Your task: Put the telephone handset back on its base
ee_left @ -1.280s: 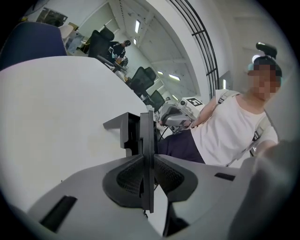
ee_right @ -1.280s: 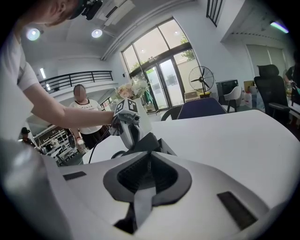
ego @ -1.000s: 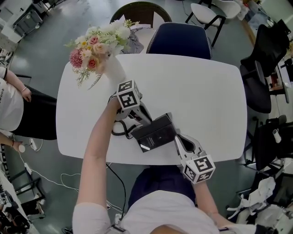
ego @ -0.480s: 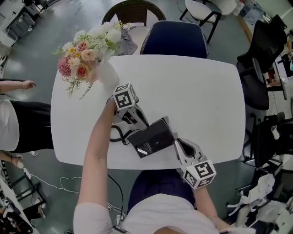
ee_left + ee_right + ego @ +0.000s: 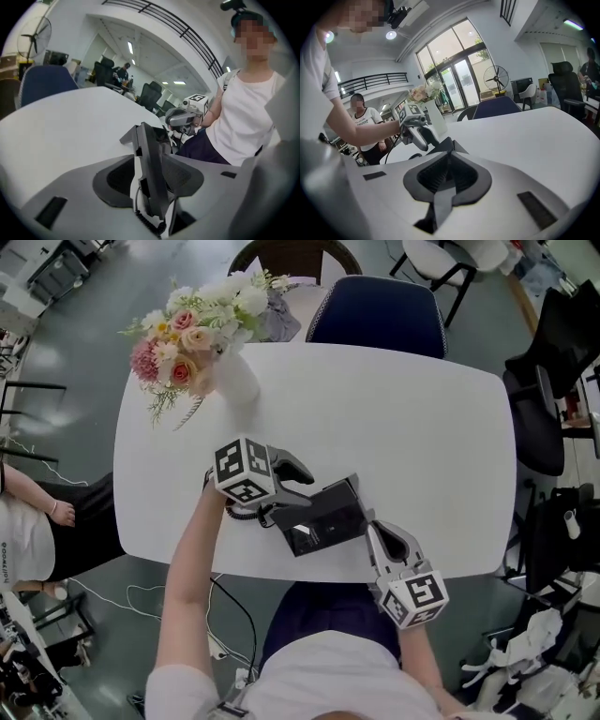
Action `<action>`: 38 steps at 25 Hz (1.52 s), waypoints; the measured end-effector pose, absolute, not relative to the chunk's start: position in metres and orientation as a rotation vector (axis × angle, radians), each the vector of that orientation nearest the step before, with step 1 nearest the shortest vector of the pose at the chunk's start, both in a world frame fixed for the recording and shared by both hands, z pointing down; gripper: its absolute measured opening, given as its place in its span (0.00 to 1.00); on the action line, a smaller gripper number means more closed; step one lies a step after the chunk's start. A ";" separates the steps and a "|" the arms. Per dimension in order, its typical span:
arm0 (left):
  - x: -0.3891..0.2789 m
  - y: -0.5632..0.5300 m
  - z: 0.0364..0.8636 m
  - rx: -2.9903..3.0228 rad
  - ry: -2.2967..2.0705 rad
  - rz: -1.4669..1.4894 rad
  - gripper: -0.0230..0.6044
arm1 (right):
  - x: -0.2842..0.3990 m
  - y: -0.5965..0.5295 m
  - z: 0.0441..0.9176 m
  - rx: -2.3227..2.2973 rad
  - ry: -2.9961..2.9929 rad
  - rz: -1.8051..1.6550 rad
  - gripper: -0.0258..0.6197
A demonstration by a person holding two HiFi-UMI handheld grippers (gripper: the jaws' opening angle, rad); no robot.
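On the white table (image 5: 422, 418), a vase of flowers (image 5: 192, 334) is placed at 10 o'clock. At 9 o'clock of the telephone base (image 5: 333, 517), near the table's 6 o'clock edge, the left gripper (image 5: 296, 489) is positioned. Its jaws have just been opening and are spread, with the black handset (image 5: 150, 173) standing edge-on between the pads, clear of one of them. The coiled cord (image 5: 149, 228) is seen beneath. At 4 o'clock of the base, the right gripper (image 5: 373, 529) is clamped on the base's thin edge.
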State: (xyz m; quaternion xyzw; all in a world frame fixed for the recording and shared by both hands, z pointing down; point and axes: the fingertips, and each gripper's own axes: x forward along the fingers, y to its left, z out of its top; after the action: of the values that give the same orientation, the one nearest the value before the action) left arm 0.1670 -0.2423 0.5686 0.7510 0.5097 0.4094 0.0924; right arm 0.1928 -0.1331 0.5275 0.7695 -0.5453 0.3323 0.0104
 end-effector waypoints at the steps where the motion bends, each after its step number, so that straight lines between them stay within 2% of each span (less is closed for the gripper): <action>1: 0.164 -0.243 0.563 2.285 1.447 1.181 0.34 | 0.192 -0.134 0.527 2.399 -1.709 1.033 0.11; 5: 0.149 -0.245 0.567 2.403 1.191 1.182 0.34 | 0.191 -0.135 0.525 2.382 -1.736 1.009 0.11; 9: 0.145 -0.236 0.582 2.380 1.120 1.208 0.31 | 0.191 -0.142 0.523 2.359 -1.759 0.996 0.11; 12: 0.148 -0.240 0.586 2.358 1.117 1.207 0.17 | 0.190 -0.145 0.523 2.350 -1.766 0.994 0.11; 18: 0.148 -0.244 0.587 2.349 1.127 1.226 0.18 | 0.193 -0.143 0.526 2.354 -1.752 0.994 0.11; 22: 0.149 -0.244 0.591 2.330 1.129 1.252 0.25 | 0.195 -0.140 0.529 2.367 -1.737 1.008 0.11; 25: 0.146 -0.240 0.595 2.291 1.178 1.299 0.25 | 0.197 -0.142 0.531 2.365 -1.737 1.013 0.11; 32: 0.142 -0.239 0.591 2.173 1.253 1.257 0.18 | 0.202 -0.145 0.530 2.359 -1.734 1.009 0.11; 38: 0.145 -0.242 0.582 2.040 1.298 1.120 0.16 | 0.202 -0.142 0.532 2.363 -1.722 1.025 0.11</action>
State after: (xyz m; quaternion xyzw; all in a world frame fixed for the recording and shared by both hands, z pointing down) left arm 0.1452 -0.2417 0.5819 0.7439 0.4733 0.4084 0.2363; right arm 0.2016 -0.1421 0.5324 0.7625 -0.5556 0.3308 0.0215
